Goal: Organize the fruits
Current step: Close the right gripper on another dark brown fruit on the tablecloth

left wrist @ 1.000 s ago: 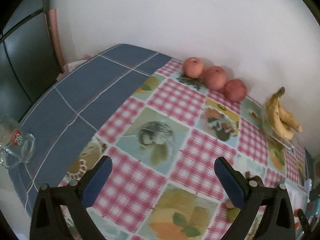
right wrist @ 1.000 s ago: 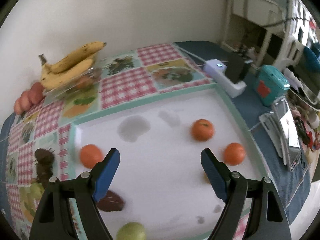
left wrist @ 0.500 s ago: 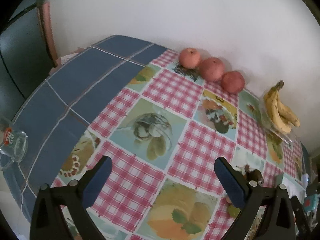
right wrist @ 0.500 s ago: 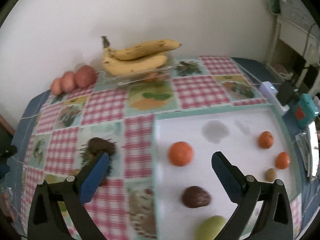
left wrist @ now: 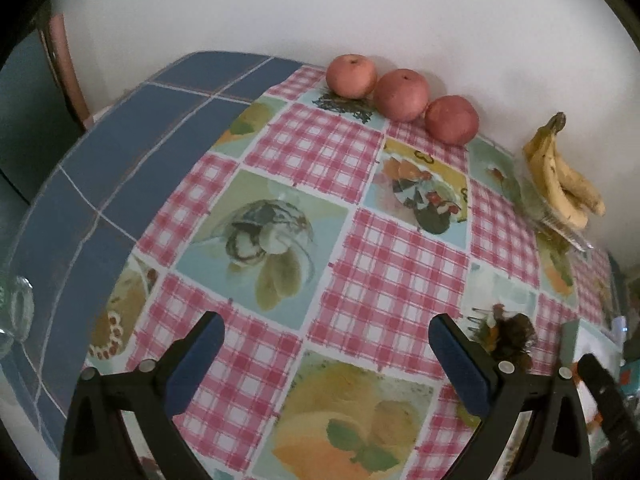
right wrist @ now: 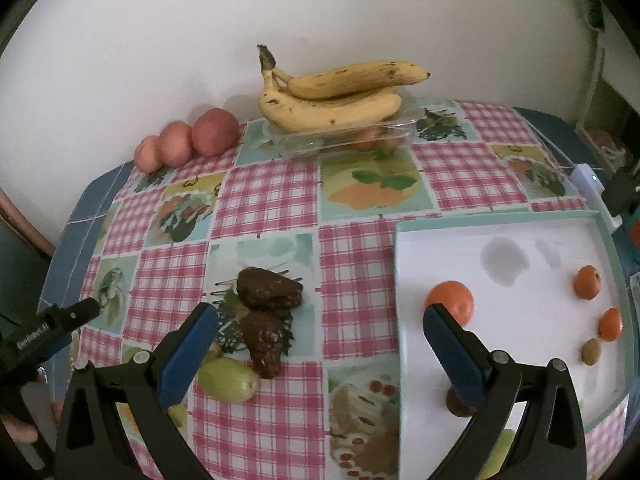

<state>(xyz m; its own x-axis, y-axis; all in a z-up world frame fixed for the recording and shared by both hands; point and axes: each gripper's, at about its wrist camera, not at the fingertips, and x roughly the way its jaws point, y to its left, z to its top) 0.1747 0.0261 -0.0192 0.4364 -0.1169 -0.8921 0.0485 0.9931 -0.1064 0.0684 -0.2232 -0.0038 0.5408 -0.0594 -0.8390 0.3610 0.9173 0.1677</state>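
The right gripper [right wrist: 320, 344] stands with its blue pads spread to their widest, nothing between them and nothing touched; its jaws have just been opening and are empty. Just beyond its left pad, at about 11 o'clock, two dark brown avocados [right wrist: 266, 312] lie touching one another on the checked tablecloth [right wrist: 264, 200], and a green pear [right wrist: 228, 380] rests against the nearer one, beside the pad. Behind the right pad, at 1 o'clock, a white tray [right wrist: 520, 360] with a teal rim holds a large orange [right wrist: 450, 300] close to the pad, two smaller oranges [right wrist: 587, 282] at 2 o'clock near the far rim, a small brownish fruit [right wrist: 591, 351] beside them, and a dark fruit partly hidden under the right finger. At 12 o'clock, against the wall, a bunch of bananas [right wrist: 336, 96] lies on a clear plastic container [right wrist: 360, 136]. At 10 o'clock, three red apples [right wrist: 188, 140] stand in a row, touching, along the wall. The left gripper [left wrist: 326, 356] is likewise spread wide and empty, hovering over bare tablecloth. From its view the apples sit at 12 o'clock, the bananas at 2 o'clock and the avocados just outside its right finger. A glass mug [left wrist: 14, 312] shows at 9 o'clock on the blue cloth.
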